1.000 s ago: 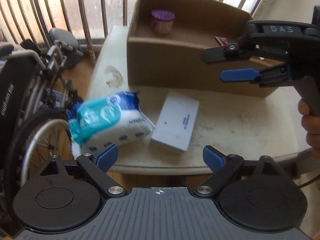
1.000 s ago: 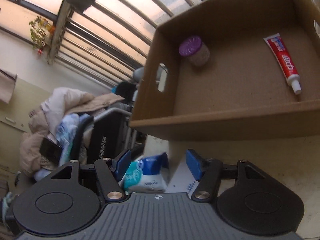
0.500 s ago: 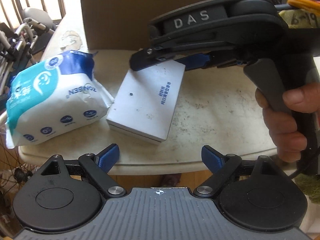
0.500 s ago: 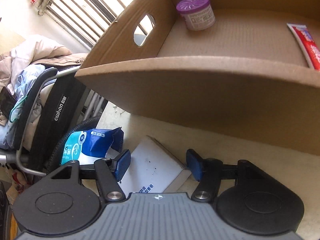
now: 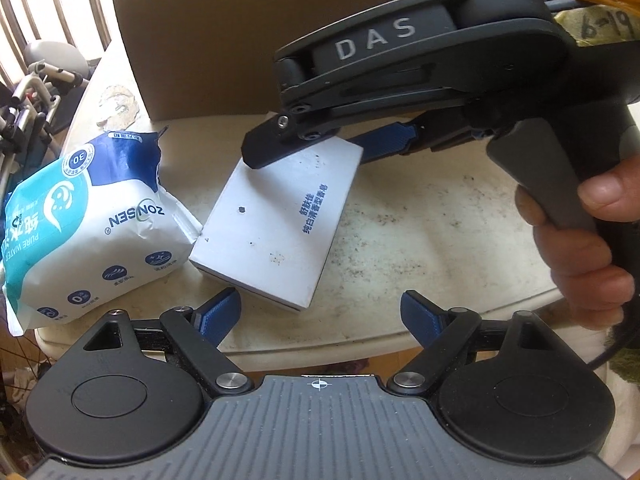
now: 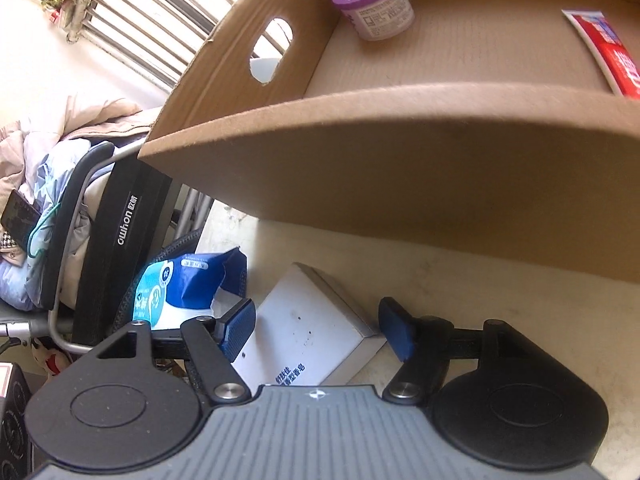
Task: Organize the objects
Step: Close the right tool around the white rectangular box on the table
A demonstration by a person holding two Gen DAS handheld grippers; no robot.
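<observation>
Right wrist view shows the right gripper point(image 6: 316, 330) with its jaws apart, straddling the far end of the white box point(image 6: 308, 332) that lies flat on the tabletop point(image 5: 420, 220), just in front of the cardboard box point(image 6: 400, 160) and touching the wipes pack point(image 5: 92, 216). The left gripper point(image 5: 320, 312) hangs at the tabletop's near edge, jaws also apart, holding nothing. The likely trouble is a shallow bite — the white box is broad and flat, so closing near one corner could make it pivot, slip free or nudge the wipes pack towards the edge.
</observation>
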